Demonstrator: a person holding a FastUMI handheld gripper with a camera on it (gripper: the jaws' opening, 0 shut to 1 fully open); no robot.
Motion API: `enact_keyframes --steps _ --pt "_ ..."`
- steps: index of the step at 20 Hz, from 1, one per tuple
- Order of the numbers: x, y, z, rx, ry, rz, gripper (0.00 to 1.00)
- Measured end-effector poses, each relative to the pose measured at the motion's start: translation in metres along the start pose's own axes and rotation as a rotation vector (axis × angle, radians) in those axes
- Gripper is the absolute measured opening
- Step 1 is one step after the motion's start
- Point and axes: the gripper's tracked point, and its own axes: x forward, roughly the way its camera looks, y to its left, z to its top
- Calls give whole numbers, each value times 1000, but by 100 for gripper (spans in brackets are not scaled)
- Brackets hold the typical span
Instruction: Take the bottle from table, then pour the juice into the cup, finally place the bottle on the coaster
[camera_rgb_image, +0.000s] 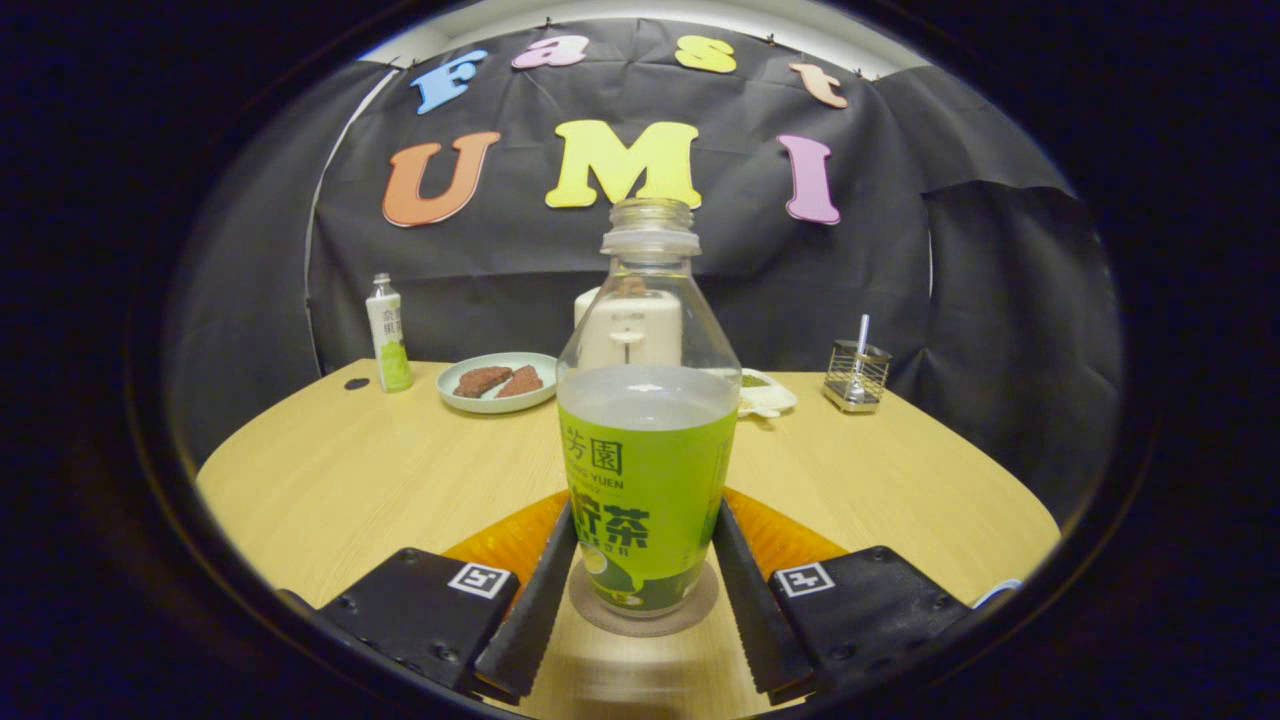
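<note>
A clear bottle (648, 470) with a green label stands upright and uncapped on a round brown coaster (600, 612), partly filled with pale liquid. It sits between the fingers of my gripper (646, 515). Both fingertips (562, 545) rest against the label's sides, so the gripper is shut on the bottle. A white cup (584, 302) stands beyond the bottle on the wooden table (340, 480), mostly seen through the bottle's clear upper part.
At the table's far side stand a small bottle (388, 335), a plate (497, 392) with brown pieces, a white dish (770, 397) and a wire holder (857, 375). An orange curved mat (505, 540) shows behind the fingers.
</note>
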Motion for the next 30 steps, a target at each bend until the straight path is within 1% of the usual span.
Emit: enact_keyframes --steps 8,10,11,12,16,22,30 --pt "1 -1 -3 -15 23 -7 84" --pt "1 -5 -4 -22 35 -18 87" --pt "-1 -6 -5 -20 38 -22 92" --pt "-3 -7 -4 -15 38 -21 98" --pt "-17 -13 -4 -22 30 -31 99" --pt "-54 -12 -3 -29 -2 -22 100" --pt "-140 -15 3 -26 -90 -41 100"
